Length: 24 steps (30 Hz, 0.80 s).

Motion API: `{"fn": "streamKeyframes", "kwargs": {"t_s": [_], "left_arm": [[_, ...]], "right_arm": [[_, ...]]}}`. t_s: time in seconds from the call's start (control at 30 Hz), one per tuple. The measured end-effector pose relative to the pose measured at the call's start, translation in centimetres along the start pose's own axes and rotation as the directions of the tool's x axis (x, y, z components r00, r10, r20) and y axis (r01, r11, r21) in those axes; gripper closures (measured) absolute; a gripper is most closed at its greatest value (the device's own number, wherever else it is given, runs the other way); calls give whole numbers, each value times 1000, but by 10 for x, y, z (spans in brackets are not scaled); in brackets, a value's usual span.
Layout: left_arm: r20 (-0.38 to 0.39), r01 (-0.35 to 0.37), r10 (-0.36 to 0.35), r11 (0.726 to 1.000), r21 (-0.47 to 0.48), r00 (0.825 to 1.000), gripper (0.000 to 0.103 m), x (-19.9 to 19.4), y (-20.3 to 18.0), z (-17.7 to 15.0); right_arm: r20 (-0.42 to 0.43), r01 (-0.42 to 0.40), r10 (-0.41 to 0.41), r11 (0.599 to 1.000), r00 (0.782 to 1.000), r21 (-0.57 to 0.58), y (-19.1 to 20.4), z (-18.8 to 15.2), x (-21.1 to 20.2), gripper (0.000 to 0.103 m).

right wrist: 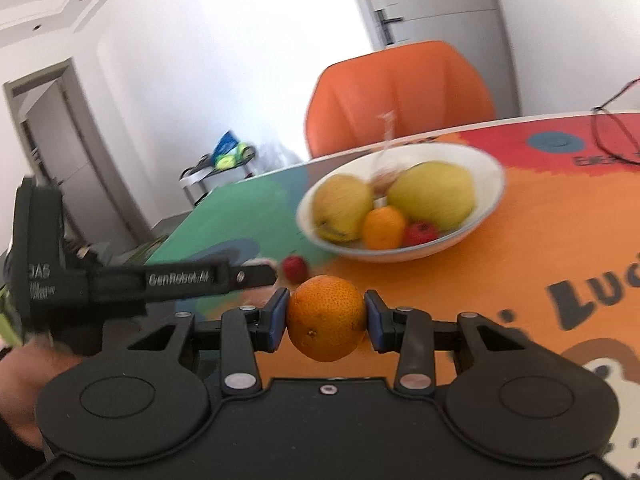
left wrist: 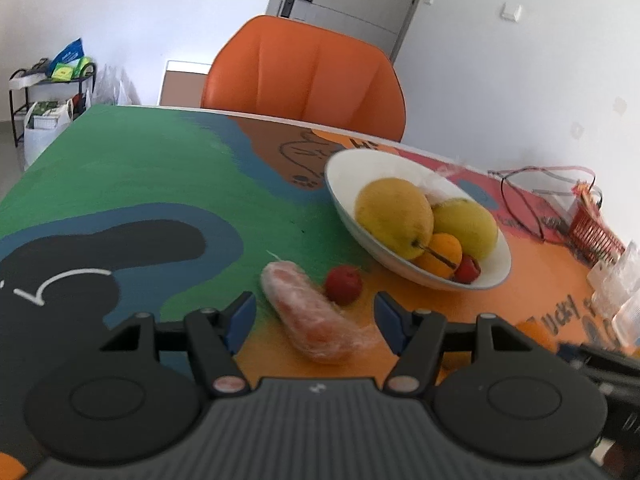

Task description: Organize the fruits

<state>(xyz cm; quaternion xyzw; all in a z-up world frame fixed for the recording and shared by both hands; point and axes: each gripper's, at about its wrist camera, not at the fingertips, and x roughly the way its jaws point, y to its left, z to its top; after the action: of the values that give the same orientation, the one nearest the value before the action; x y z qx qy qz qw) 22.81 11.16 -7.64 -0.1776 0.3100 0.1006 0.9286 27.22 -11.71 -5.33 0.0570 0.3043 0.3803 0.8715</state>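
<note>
A white bowl [left wrist: 344,168] on the painted table holds two yellow fruits, a small orange fruit [left wrist: 442,254] and a small red fruit [left wrist: 468,270]. On the table in front of it lie a plastic-wrapped orange-pink fruit [left wrist: 308,316] and a small red fruit [left wrist: 343,285]. My left gripper [left wrist: 315,320] is open, its fingers on either side of the wrapped fruit, above it. My right gripper [right wrist: 326,320] is shut on an orange [right wrist: 326,316], held above the table short of the bowl [right wrist: 480,168]. The loose red fruit [right wrist: 295,267] shows beyond it.
An orange chair [left wrist: 304,72] stands behind the table's far edge. Glasses and cables [left wrist: 532,196], a red comb-like rack [left wrist: 592,232] and clear plastic items [left wrist: 616,280] lie at the right. The left gripper's body [right wrist: 120,280] is at the right wrist view's left.
</note>
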Motion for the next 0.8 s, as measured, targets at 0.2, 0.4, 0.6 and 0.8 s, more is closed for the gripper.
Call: {"fn": "streamKeyframes", "kwargs": {"t_s": [0.2,0.4,0.6,0.8], "left_arm": [[4,-77,77,989,123,997,39,13,-24,-3],[3,-131,133,976,176,991,39,24,-32,-8],[13,-138,138,971,196,990,53,18,-24,-11],[18,-114,113,980,166,993,70,11,-9,-10]], "right_arm": [[38,45,-46,998,998,43,-18,3,-8,65],[36,66,-68,996,997,59,-24,3,-6,65],[33,61,-63,996,997,58,-22,2,-5,65],[27,42,-43,998,999,48,-16,0,1,65]]}}
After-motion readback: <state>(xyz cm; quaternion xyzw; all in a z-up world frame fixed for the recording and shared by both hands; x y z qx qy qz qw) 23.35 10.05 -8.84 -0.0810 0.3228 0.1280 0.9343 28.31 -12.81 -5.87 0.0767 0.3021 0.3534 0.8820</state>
